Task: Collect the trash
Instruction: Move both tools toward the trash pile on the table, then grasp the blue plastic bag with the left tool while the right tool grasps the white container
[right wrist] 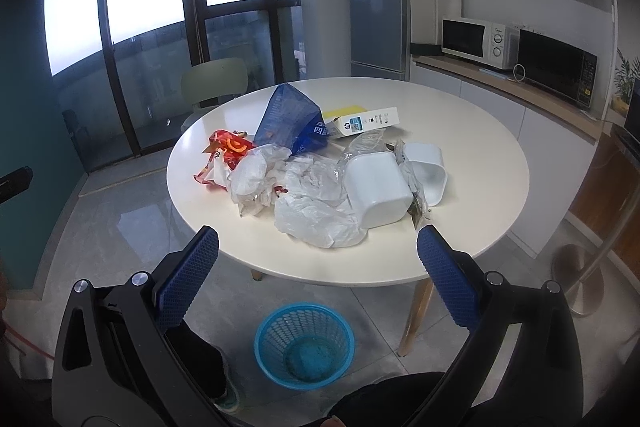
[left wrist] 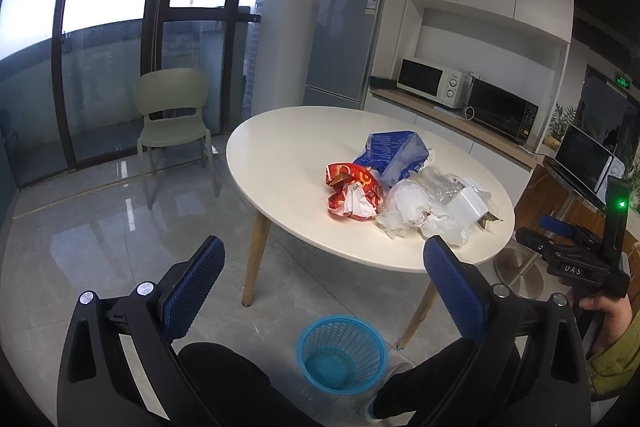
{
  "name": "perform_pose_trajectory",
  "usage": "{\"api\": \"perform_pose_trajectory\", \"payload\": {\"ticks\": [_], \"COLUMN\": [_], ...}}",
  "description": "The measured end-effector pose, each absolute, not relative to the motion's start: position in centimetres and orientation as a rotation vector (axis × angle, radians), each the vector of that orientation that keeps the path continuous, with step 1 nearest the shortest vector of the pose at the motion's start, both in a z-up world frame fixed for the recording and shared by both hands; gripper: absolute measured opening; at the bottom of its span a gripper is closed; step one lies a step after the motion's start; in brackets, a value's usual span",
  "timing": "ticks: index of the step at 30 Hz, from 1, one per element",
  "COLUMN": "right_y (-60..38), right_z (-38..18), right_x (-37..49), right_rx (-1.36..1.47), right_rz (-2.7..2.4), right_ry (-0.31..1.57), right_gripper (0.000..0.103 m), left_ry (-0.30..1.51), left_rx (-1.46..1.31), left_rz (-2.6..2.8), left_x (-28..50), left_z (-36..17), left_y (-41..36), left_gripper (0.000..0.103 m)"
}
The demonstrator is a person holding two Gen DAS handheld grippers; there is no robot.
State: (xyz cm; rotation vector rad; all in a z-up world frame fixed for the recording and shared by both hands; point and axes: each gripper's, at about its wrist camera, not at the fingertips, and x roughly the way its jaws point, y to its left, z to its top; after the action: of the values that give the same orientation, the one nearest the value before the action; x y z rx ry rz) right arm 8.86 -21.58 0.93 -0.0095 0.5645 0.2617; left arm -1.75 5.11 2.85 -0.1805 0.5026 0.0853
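A pile of trash lies on the round white table [left wrist: 280, 147] [right wrist: 460, 251]: a red snack wrapper [left wrist: 352, 195] [right wrist: 224, 155], a blue bag [left wrist: 394, 153] [right wrist: 290, 119], crumpled white plastic bags [left wrist: 408, 211] [right wrist: 316, 211], two white plastic tubs [right wrist: 378, 189] [right wrist: 428, 171] and a flat printed carton [right wrist: 366, 123]. A blue mesh bin [left wrist: 342, 353] [right wrist: 304, 345] stands on the floor in front of the table. My left gripper [left wrist: 324, 259] is open and empty, held short of the table. My right gripper [right wrist: 318, 247] is open and empty near the table's front edge; it also shows in the left wrist view [left wrist: 576, 251].
A green chair [left wrist: 172, 115] stands by the windows behind the table. A fridge [left wrist: 344, 51] and a counter with a white microwave [right wrist: 476, 37] and a black microwave [right wrist: 556, 67] line the right wall. A metal stand base [right wrist: 580, 279] sits on the floor at right. My legs are beside the bin.
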Motion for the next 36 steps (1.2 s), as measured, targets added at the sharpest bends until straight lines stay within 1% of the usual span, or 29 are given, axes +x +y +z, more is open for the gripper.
{"api": "perform_pose_trajectory", "payload": {"ticks": [6, 15, 25, 36], "right_y": [-22.4, -23.9, -24.9, -24.1], "right_z": [0.9, 0.4, -0.9, -1.5], "right_x": [8.2, 8.5, 11.6, 15.1], "right_rx": [0.015, 0.042, 0.049, 0.006], "right_rz": [0.225, 0.175, 0.161, 0.204], "right_ry": [0.555, 0.564, 0.591, 0.595], "right_gripper": [0.095, 0.095, 0.095, 0.095], "left_ry": [0.51, 0.543, 0.574, 0.593], "left_rx": [-0.187, -0.156, -0.147, -0.109], "left_rz": [0.062, 0.019, -0.003, -0.052], "left_x": [0.0, 5.0, 8.3, 12.6], "left_z": [1.9, 0.5, -0.7, -0.8], "left_y": [5.5, 5.6, 4.7, 3.3], "left_gripper": [0.098, 0.097, 0.097, 0.097]}}
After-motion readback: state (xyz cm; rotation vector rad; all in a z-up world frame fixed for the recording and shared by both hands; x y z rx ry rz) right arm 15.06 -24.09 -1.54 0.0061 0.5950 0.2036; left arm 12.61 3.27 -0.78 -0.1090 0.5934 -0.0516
